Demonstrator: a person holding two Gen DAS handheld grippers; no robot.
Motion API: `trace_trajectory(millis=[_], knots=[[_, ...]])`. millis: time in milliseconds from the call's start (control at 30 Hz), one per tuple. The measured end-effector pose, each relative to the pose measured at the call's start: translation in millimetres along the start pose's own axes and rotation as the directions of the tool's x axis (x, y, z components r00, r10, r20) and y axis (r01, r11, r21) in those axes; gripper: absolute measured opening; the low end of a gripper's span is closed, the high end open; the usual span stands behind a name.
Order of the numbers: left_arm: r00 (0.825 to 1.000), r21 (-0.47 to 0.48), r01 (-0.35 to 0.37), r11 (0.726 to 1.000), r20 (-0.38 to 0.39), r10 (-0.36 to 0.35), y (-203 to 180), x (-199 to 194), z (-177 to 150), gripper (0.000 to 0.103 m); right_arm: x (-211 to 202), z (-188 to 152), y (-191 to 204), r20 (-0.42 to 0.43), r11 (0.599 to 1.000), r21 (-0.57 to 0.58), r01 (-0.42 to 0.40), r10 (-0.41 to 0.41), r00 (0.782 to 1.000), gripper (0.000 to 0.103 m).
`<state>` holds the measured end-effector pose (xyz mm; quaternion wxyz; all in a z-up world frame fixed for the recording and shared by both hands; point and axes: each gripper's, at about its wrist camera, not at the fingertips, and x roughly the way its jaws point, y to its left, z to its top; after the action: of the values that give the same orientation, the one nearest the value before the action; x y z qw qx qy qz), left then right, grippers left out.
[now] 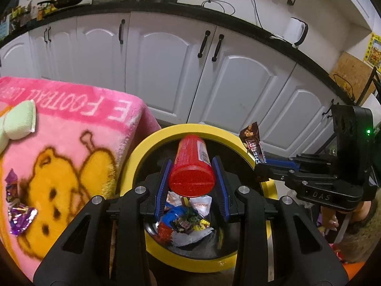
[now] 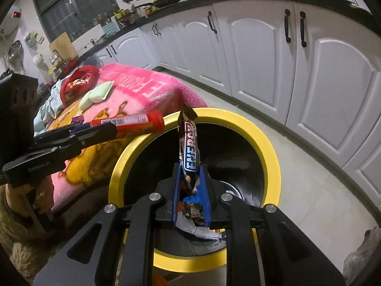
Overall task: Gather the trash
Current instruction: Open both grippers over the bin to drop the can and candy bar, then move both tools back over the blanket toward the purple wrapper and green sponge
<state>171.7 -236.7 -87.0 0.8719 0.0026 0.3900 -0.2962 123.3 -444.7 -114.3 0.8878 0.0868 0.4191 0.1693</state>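
Note:
My left gripper [image 1: 191, 164] is shut on a red tube [image 1: 193, 181], which it holds lengthwise over the mouth of a black bin with a yellow rim [image 1: 147, 147]. The bin holds several crumpled wrappers [image 1: 185, 221]. My right gripper [image 2: 189, 168] is shut on the lower end of a brown candy bar wrapper [image 2: 188, 143] that stands upright over the same bin [image 2: 269, 147]. In the right wrist view the left gripper [image 2: 104, 128] comes in from the left with the red tube [image 2: 133, 124]. The left wrist view shows the right gripper [image 1: 259, 166] with the wrapper [image 1: 253, 143] at the bin's right rim.
A pink blanket [image 1: 71, 143] covers a table left of the bin. On it lie purple wrappers [image 1: 16, 214], a green sponge [image 1: 21, 121] and a red cloth [image 2: 78, 81]. White cabinets [image 1: 166, 71] stand behind. A person's hand [image 2: 40, 195] grips the left handle.

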Motion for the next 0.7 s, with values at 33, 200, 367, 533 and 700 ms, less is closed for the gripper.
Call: trace_trajectory(millis=[33, 200, 367, 533, 700], knots=[[1.0, 0.0, -0.003, 1.0, -0.001, 0.003, 0.8, 1.2, -0.9, 0.028, 0.7, -0.3, -1.7, -0.002, 1.0, 0.007, -0.001, 0.001, 1.0, 0.018], [1.0, -0.01, -0.023, 1.0, -0.004, 0.023, 4.8, 0.6, -3.2, 0.049, -1.0, 1.1, -11.4, 0.008, 0.999, 0.049, 0.009, -0.009, 1.0, 0.038], [0.998, -0.02, -0.059, 0.998, 0.029, 0.059, 12.0, -12.2, -4.7, 0.078, -9.8, 2.8, -16.9, 0.038, 0.997, 0.075, 0.015, -0.018, 0.999, 0.046], [0.989, -0.031, -0.126, 0.992, 0.081, 0.128, 21.5, -32.9, -4.2, 0.092, -21.6, 9.0, -14.2, 0.086, 0.997, 0.076, 0.026, -0.033, 0.996, 0.054], [0.973, -0.029, -0.176, 0.984, 0.146, 0.178, 25.3, -57.0, -1.2, 0.092, -32.3, 16.2, -1.0, 0.13, 0.998, 0.043, 0.039, -0.044, 0.99, 0.064]])
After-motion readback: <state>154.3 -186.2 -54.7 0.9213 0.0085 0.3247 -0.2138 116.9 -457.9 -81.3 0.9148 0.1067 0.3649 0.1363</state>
